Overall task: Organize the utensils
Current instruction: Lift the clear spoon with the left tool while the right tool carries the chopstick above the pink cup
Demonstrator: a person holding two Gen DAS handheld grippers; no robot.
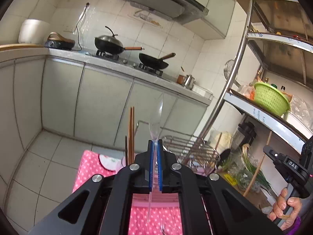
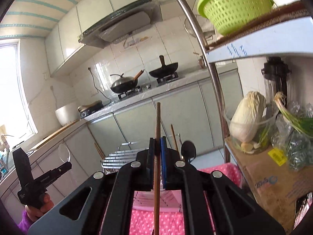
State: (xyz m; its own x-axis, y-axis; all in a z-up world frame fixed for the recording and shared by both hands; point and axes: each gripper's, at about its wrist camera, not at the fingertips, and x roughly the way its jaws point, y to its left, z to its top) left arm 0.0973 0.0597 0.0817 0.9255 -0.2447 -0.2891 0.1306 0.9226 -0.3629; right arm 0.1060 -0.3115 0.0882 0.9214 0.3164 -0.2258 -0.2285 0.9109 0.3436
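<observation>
The left hand-held gripper (image 1: 156,143) is clenched on a clear plastic spoon (image 1: 157,121), its blue pads (image 1: 151,156) pressing the neck of the spoon so that the bowl stands up above the fingertips and the thin handle runs down between the arms toward the pink polka-dot cloth (image 1: 92,168) covering the surface below. Just left of it a pair of wooden chopsticks (image 1: 131,135) stands upright, and to the right sits a wire dish rack (image 1: 197,152). At the right edge a hand (image 1: 283,207) grips the black handle of the other tool, which bears the white letters "DAS" (image 1: 292,165).

The right hand-held gripper (image 2: 157,143) is clamped on a single brown wooden chopstick (image 2: 157,121), held upright, tip well above the fingers and the lower end reaching down over the pink cloth (image 2: 144,223). Beside its right finger stand a second chopstick (image 2: 174,137) and a black spoon (image 2: 188,150) (whatever holds them is hidden behind the gripper). A slatted metal rack (image 2: 121,156) lies just beyond.

Farther out, two black woks (image 2: 125,86) rest on the gas stove under a range hood (image 2: 121,29). On the steel shelf to the right are a green plastic colander (image 2: 234,5), a napa cabbage (image 2: 246,115), green onions (image 2: 293,121) and a cardboard box (image 2: 273,182) with blue printing that I cannot read and a yellow label.
</observation>
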